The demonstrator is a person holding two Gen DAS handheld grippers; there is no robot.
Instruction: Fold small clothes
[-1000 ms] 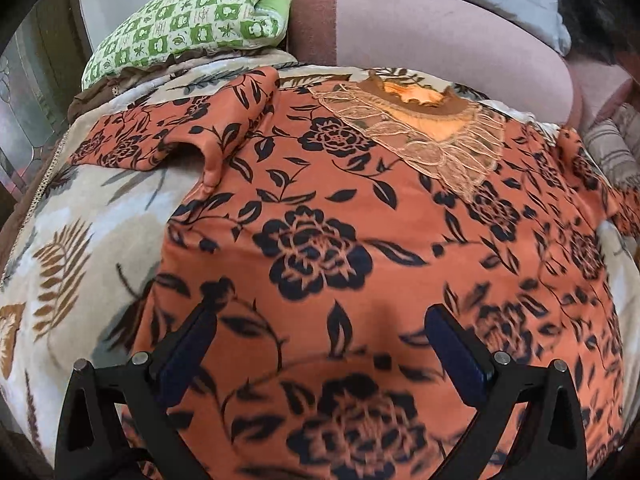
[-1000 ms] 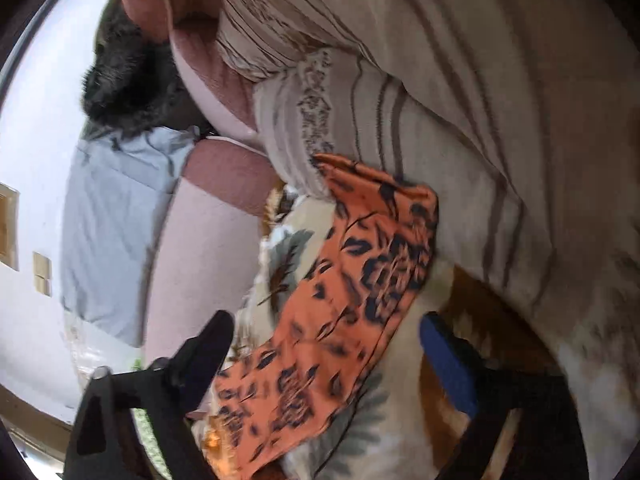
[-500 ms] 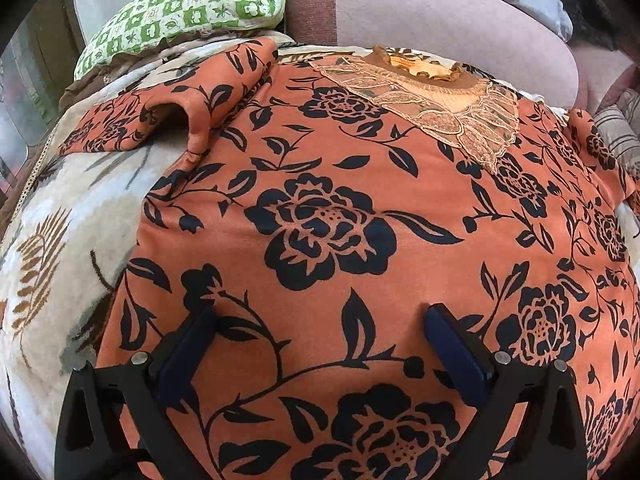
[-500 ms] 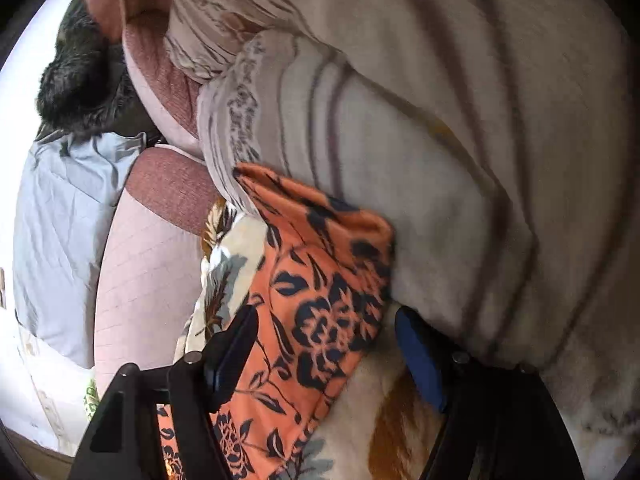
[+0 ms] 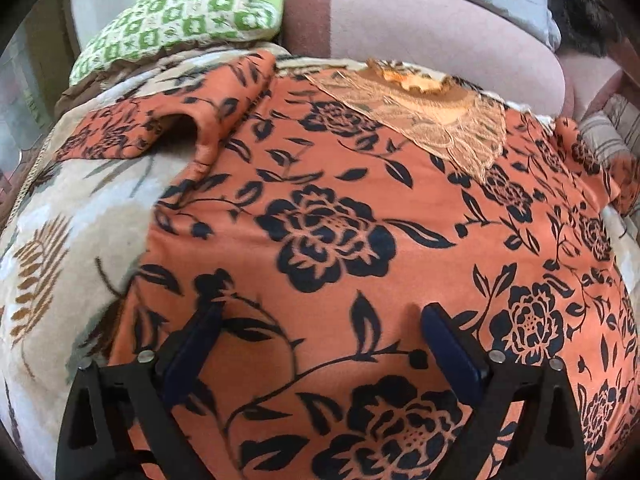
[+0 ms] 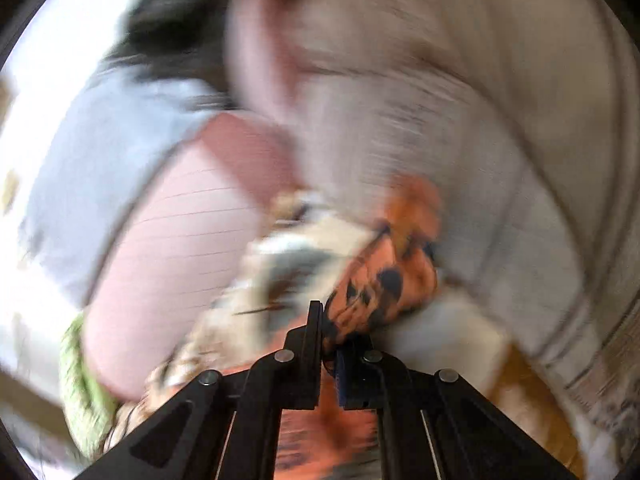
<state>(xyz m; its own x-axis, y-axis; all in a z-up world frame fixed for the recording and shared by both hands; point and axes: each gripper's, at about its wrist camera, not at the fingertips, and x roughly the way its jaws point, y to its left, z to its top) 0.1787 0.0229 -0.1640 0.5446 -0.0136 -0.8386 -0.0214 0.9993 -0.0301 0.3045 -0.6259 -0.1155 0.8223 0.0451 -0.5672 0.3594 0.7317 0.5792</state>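
Far left, a green pillow (image 5: 180, 12) lies beyond a leaf-print blanket (image 5: 72, 216). On the blanket the orange shirt (image 5: 340, 220) lies spread flat, collar (image 5: 420, 92) far, its left sleeve (image 5: 132, 128) out to the side. My left gripper (image 5: 320, 340) hovers over the near hem, fingers (image 5: 452, 352) spread wide. My right gripper (image 6: 326, 336), fingers pressed together, pinches the shirt's right sleeve (image 6: 392, 276) beside a striped cushion (image 6: 500, 140); this view is blurred.

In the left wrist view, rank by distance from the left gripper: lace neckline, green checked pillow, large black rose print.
From the left gripper:
1. Large black rose print, just ahead, centre of the shirt.
2. Lace neckline, farther, right of centre.
3. Green checked pillow, farthest, upper left.
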